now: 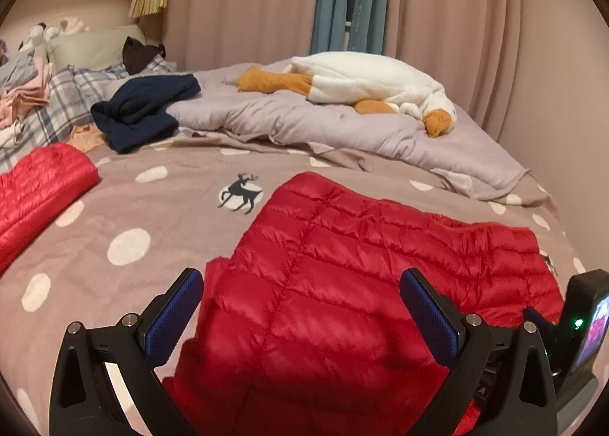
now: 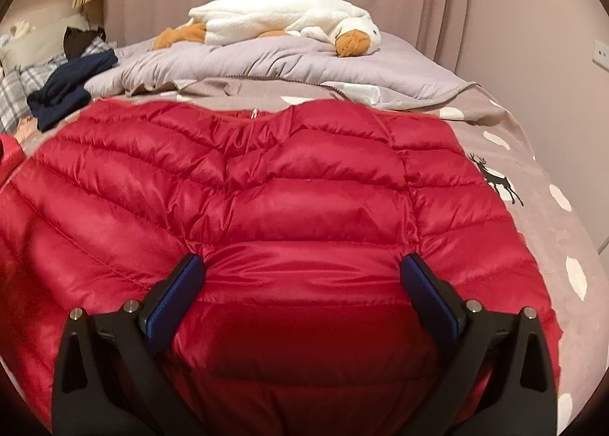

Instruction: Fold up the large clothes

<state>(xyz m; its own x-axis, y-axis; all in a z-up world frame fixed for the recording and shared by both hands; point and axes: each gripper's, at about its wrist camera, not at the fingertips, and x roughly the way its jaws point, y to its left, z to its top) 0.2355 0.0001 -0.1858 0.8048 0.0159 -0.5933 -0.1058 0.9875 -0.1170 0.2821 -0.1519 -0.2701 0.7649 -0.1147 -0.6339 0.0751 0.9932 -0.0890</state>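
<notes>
The bed (image 1: 125,215), covered by a taupe spotted blanket with a deer print, carries a red quilted down jacket (image 2: 289,207), which is spread flat across its near part. In the right wrist view the jacket's collar and zip top are turned toward the far side of the bed, and the jacket fills most of the frame. The right tongs (image 2: 302,276) are held wide open directly over the jacket's lower middle, with red fabric seen between the two blue pads; whether the pads touch the fabric cannot be told. The left tongs (image 1: 300,291) are likewise spread open, nothing gripped, above the jacket's left portion, the left pad lying just past the jacket's edge over bare blanket.

The jacket's near hem is cut off by the tongs' bodies in both views. A red sleeve (image 1: 42,184) is seen lying out to the left of the jacket; its junction with the jacket is not visible.

Beyond the jacket's collar a strip of blanket lies free, then a rumpled lilac quilt (image 1: 304,120) bearing a white plush goose (image 1: 365,82). A dark navy garment (image 1: 141,112) lies beyond the jacket to the left. To the right of the jacket, a band of blanket runs to the bed's edge near the wall.
</notes>
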